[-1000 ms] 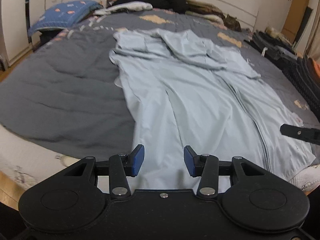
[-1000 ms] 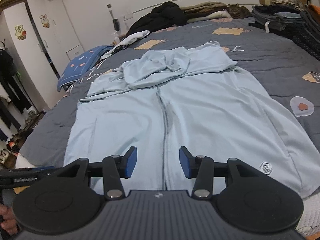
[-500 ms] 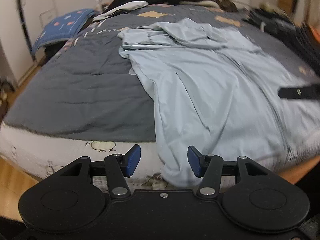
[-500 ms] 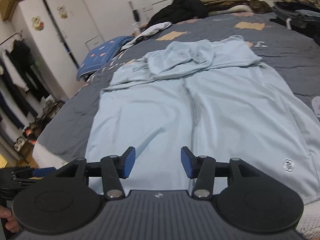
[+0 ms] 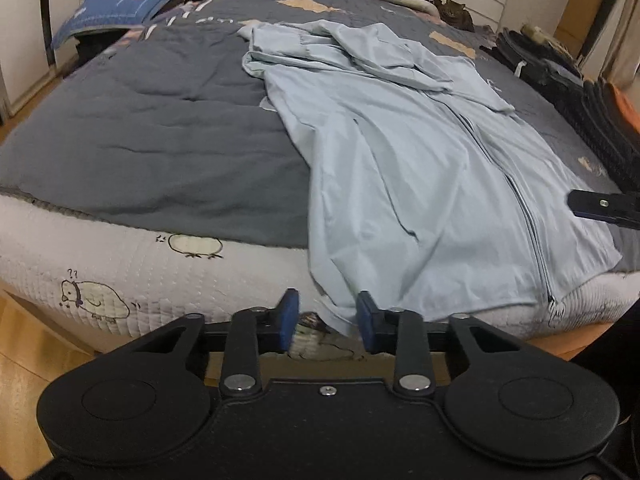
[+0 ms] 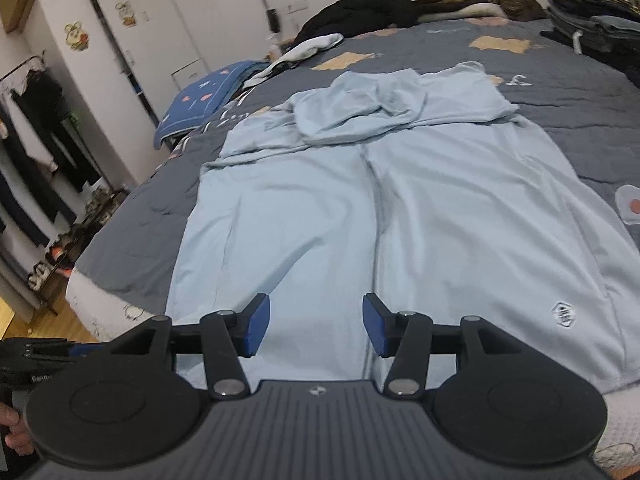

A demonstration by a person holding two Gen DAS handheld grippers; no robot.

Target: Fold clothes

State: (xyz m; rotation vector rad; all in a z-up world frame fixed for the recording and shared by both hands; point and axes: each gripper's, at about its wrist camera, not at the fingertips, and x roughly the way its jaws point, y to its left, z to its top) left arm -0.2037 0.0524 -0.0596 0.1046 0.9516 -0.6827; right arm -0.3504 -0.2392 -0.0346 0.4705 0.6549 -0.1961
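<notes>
left gripper [image 5: 328, 316] closing on jacket [image 5: 420, 184] hem, seemingly

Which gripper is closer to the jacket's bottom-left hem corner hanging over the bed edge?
Left. The left gripper has that corner of the light blue jacket between its closing jaws. The right gripper hovers open over the hem near the zipper.

Setting: home bedroom. Large bed [image 5: 120, 276] with grey quilt [image 5: 160, 128] over a white mattress cover printed with cartoon birds. Blue pillow [image 6: 200, 96] at the head. Heaps and stacks of clothes [image 6: 380, 4] along headboard and far edge. White wardrobe [image 6: 120, 40] with cartoon stickers. Rack of hanging dark garments [image 6: 36, 152] at left, shoes below. Wooden floor [image 5: 24, 364].
</notes>
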